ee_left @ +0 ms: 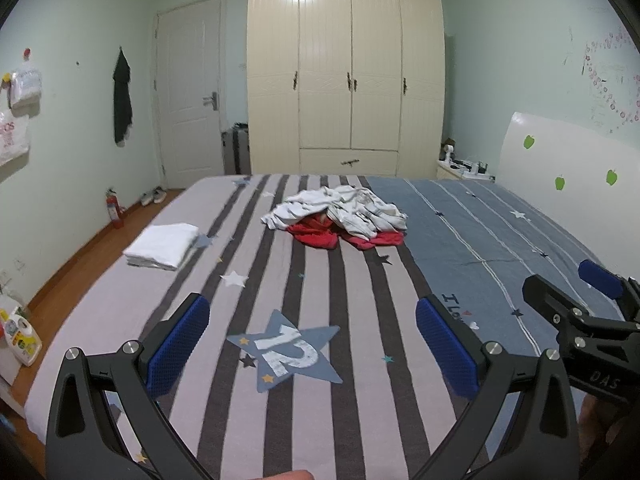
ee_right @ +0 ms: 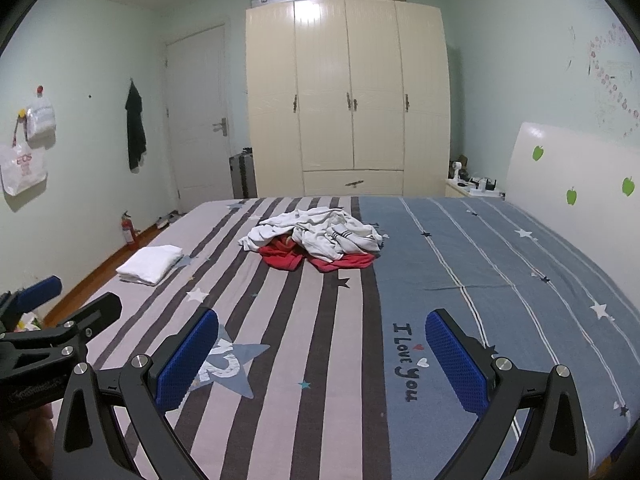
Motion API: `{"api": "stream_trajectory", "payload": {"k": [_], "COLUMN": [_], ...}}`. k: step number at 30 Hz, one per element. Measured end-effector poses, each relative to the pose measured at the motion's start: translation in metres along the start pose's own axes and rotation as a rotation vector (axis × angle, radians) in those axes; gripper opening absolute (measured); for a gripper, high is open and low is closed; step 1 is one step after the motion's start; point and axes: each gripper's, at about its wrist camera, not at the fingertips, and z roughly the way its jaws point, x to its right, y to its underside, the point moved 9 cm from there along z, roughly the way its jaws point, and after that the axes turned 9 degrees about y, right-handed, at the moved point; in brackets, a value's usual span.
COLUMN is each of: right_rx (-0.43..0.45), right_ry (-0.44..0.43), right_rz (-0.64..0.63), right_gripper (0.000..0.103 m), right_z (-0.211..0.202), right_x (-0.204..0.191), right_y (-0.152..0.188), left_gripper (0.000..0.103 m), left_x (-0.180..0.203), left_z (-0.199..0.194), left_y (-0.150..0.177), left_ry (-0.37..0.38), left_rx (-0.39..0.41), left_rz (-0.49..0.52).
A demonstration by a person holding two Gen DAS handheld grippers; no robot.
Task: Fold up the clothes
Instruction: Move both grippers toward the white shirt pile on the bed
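1. I am holding the left gripper (ee_left: 312, 344) above the near end of the striped bedsheet (ee_left: 360, 400), its blue-padded jaws spread wide with nothing between them.
2. I am keeping the right gripper (ee_right: 322, 354) beside it, equally wide and empty.
3. A crumpled white garment (ee_right: 316, 234) is lying over a red garment (ee_right: 344, 261) mid-bed, well apart from both grippers.
4. A folded white stack (ee_left: 162, 245) is sitting near the bed's left edge.

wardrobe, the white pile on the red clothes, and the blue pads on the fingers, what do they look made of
Wardrobe: likely painted or laminated wood, cream and glossy, reflecting a light.
White pile: soft woven cloth, matte, crumpled into folds.
Blue pads: probably rubber or foam, with a dotted grip texture; the frames behind them look like black plastic.
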Motion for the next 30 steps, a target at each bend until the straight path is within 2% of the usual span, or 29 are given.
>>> {"api": "stream_trajectory", "payload": {"k": [5, 11, 14, 18, 22, 24, 27, 29, 30], "right_rx": [-0.022, -0.099, -0.115, -0.107, -0.067, -0.068, -0.105, -0.140, -0.160], "right_ry": [0.023, 0.040, 0.022, 0.002, -0.020, -0.029, -0.027, -0.012, -0.007], "right_rz": [0.009, 0.042, 0.036, -0.010, -0.104, -0.101, -0.036, 0.002, 0.001], "right_gripper": [0.103, 0.103, 0.103, 0.103, 0.103, 0.103, 0.101, 0.101, 0.101], "right_z": [0.010, 0.045, 0.074, 0.137, 0.232, 0.276, 0.330, 0.352, 0.362], "right_x": [0.010, 0.027, 0.028, 0.015, -0.017, -0.027, -0.028, -0.025, -0.025], "right_y": [0.009, 0.040, 0.060, 0.081, 0.091, 0.096, 0.103, 0.104, 0.100], "left_gripper": [0.102, 0.102, 0.102, 0.102, 0.102, 0.102, 0.096, 0.093, 0.092], "left_x": [-0.003, -0.025, -0.039, -0.065, -0.072, -0.075, -0.080, -0.082, -0.083], "left_z": [0.001, 0.026, 0.057, 0.131, 0.236, 0.283, 0.335, 0.366, 0.376], "left_y": [0.004, 0.026, 0.045, 0.068, 0.075, 0.075, 0.082, 0.086, 0.081], "left_ry": [-0.047, -0.003, 0.045, 0.029, 0.053, 0.069, 0.084, 0.128, 0.137], "left_rx": [0.015, 0.008, 0.010, 0.019, 0.008, 0.010, -0.058, -0.136, -0.150], "left_rz": [0.031, -0.054, -0.090, -0.091, 0.047, 0.095, 0.073, 0.020, 0.003]}}
